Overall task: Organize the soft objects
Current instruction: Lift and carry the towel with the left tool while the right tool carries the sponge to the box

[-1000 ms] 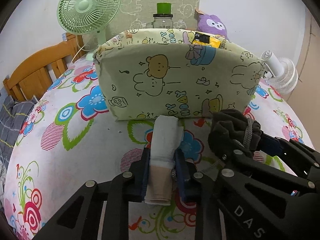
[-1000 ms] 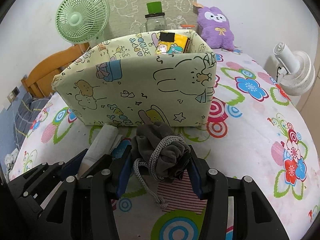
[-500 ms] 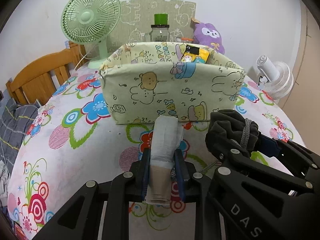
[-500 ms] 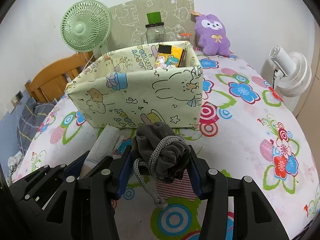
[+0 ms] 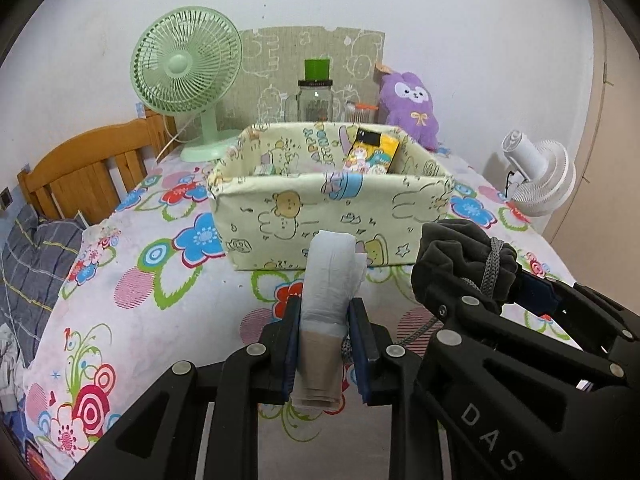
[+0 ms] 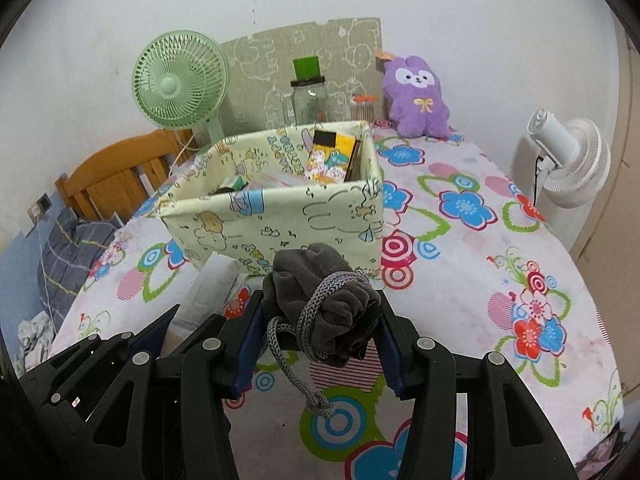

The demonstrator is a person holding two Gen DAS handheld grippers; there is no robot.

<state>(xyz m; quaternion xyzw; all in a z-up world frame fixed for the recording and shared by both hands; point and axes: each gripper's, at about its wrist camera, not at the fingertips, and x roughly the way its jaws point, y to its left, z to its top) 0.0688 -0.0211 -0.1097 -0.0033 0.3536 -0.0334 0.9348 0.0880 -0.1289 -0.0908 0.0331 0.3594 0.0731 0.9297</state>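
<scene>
Left wrist view, my left gripper [image 5: 325,320] clamped on a rolled white cloth [image 5: 330,280], my right gripper [image 6: 320,320] squeezing a grey drawstring pouch [image 6: 322,304], cartoon-print fabric box [image 5: 320,220] ahead on the flowered bedsheet [image 5: 132,280].

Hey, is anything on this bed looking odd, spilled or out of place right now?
Nothing spilled. The fabric bin sags unevenly along its soft rim, and a grey cord dangles loose from the dark pouch.

Fabric box [image 5: 320,216] sits on the bed [image 5: 132,280] just ahead of both tongs, booklet [image 5: 372,156] inside it. Behind the box, a jar [image 5: 315,98]; desk fan [image 5: 188,68] back left, plush toy [image 5: 410,106] back right.
</scene>
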